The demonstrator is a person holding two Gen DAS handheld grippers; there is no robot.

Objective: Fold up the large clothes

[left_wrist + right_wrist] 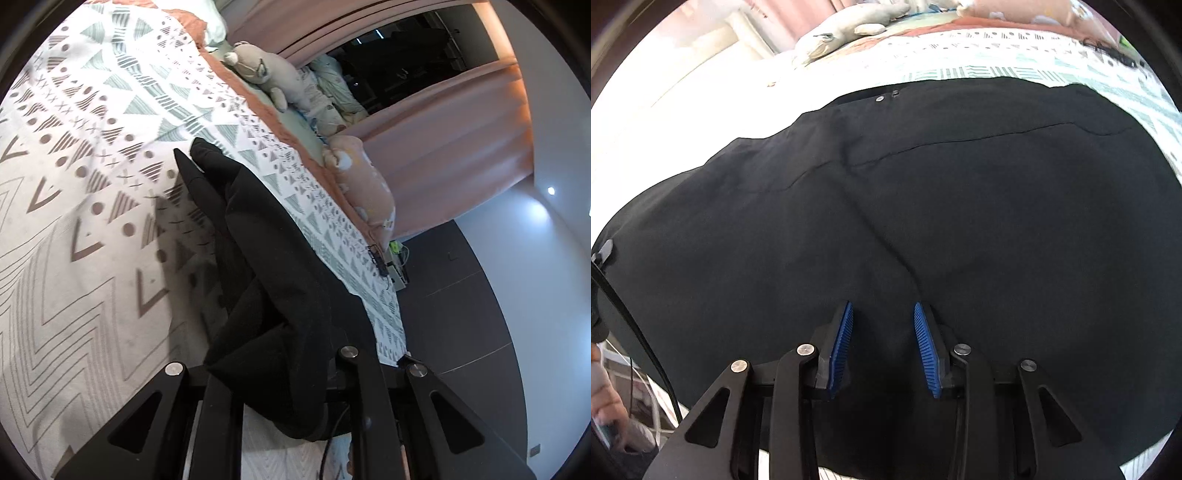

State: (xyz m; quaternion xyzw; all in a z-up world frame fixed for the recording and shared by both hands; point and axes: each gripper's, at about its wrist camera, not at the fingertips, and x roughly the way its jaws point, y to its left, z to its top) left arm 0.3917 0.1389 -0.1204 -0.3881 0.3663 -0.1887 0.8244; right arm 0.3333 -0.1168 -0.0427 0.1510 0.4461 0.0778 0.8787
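A large black garment lies spread on the patterned bedspread, with two snap buttons at its far edge. My right gripper hovers just above the garment's near part, its blue-padded fingers apart with nothing between them. In the left wrist view my left gripper is shut on a bunched fold of the black garment, lifted off the bed. The cloth hides the left fingertips.
Plush toys and a pink pillow lie along the bed's far edge by pink curtains. Dark floor lies beyond the bed's side. A black cable hangs at the right wrist view's left.
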